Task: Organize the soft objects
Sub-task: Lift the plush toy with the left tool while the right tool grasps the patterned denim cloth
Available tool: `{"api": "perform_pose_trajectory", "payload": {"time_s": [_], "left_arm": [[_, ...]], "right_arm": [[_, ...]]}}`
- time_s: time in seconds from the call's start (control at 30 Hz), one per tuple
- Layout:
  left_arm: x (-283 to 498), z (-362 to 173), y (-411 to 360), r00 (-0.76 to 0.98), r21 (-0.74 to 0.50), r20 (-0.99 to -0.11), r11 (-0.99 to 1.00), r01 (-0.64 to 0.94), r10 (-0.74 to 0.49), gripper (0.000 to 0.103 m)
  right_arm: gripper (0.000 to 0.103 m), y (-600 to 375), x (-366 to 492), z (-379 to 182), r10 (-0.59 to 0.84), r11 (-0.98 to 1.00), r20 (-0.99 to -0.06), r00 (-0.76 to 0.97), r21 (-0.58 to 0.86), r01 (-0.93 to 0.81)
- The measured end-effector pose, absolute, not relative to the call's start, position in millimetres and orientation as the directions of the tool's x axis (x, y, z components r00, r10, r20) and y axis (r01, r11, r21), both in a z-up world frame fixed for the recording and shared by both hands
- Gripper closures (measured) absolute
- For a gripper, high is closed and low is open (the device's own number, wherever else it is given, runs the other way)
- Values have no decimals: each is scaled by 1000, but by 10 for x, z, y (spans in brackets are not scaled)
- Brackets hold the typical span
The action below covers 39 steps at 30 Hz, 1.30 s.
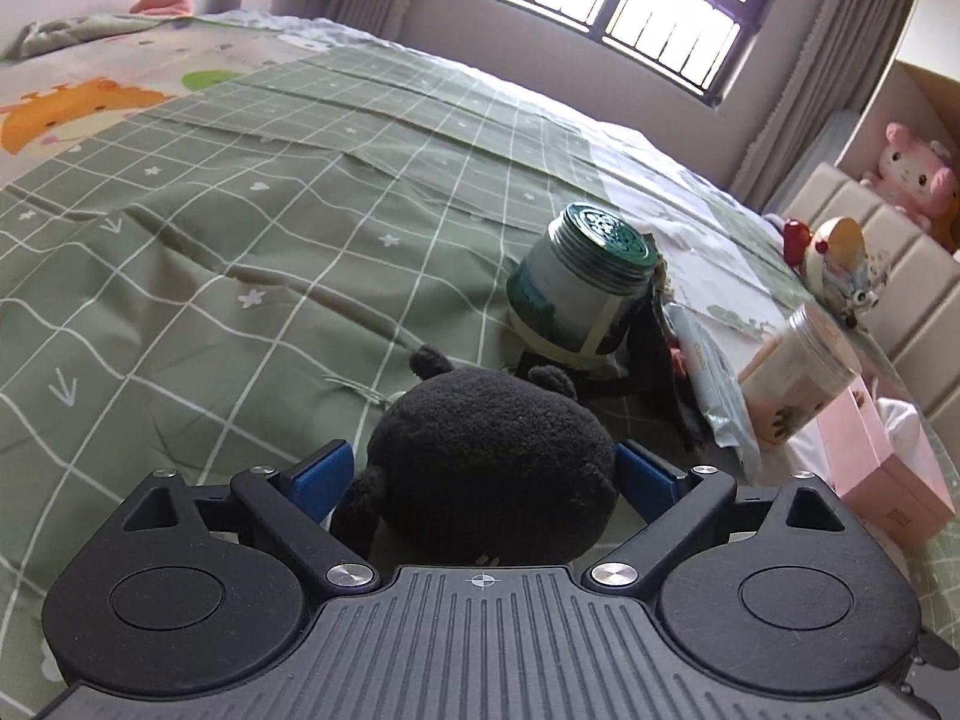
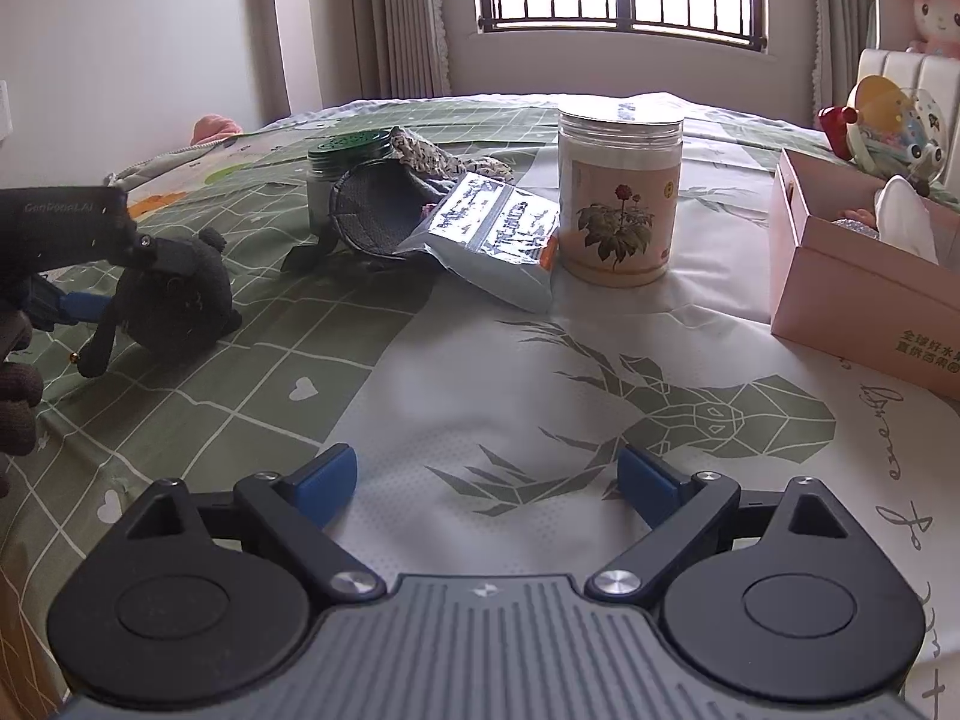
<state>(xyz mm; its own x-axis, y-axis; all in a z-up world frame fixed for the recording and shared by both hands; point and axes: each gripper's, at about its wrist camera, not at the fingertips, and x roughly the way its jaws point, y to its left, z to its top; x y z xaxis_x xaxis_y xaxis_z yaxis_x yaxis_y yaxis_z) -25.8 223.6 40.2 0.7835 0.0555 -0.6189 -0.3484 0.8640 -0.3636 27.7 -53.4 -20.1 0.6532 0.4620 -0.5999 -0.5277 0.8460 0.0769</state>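
A black plush toy [image 1: 492, 456] rests on the green checked bedspread [image 1: 240, 252]. My left gripper [image 1: 485, 474] stands wide open around it, with a blue pad on each side and the left pad showing a small gap. In the right wrist view the same plush toy [image 2: 180, 300] lies at the left, with the left gripper [image 2: 123, 279] over it and a gloved hand [image 2: 15, 396] behind. My right gripper [image 2: 486, 474] is open above the white sheet with nothing between its fingers. A dark cloth pouch [image 2: 372, 210] and a patterned cloth [image 2: 432, 159] lie further back.
A green-lidded jar [image 1: 579, 276] stands just beyond the plush toy. A clear jar with a flower label [image 2: 618, 198], a pale packet [image 2: 498, 240] and an open pink box [image 2: 858, 282] sit to the right. A pink plush [image 1: 918, 174] sits above the padded headboard.
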Motion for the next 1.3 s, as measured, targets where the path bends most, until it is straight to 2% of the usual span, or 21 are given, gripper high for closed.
{"api": "perform_pose_trajectory", "payload": {"time_s": [0.4,0.6,0.8,0.93,1.1,1.2,1.3], "left_arm": [[-144,328,2221,792,-420,-610,854,-309,-14,10],[-157,407,2283,802,-412,-597,858,-307,0,10],[-169,537,2313,810,-380,-585,875,-301,24,10],[-170,617,2379,807,-376,-590,878,-295,19,10],[-160,767,2553,848,-413,-530,867,-278,20,10],[-71,938,2674,876,-433,-478,850,-302,67,10],[104,1039,2777,872,-446,-475,822,-355,118,10]], "right_arm": [[0,-604,367,-160,508,820,-645,571,161,-549],[0,-485,352,-163,468,807,-679,566,68,-586],[1,-424,435,-35,440,837,-688,577,81,-541],[2,-333,529,172,410,859,-678,611,60,-509],[2,-139,689,597,398,854,-660,638,12,-521],[3,-52,913,944,411,843,-665,624,16,-538],[3,44,1245,1291,403,857,-668,626,35,-514]]}}
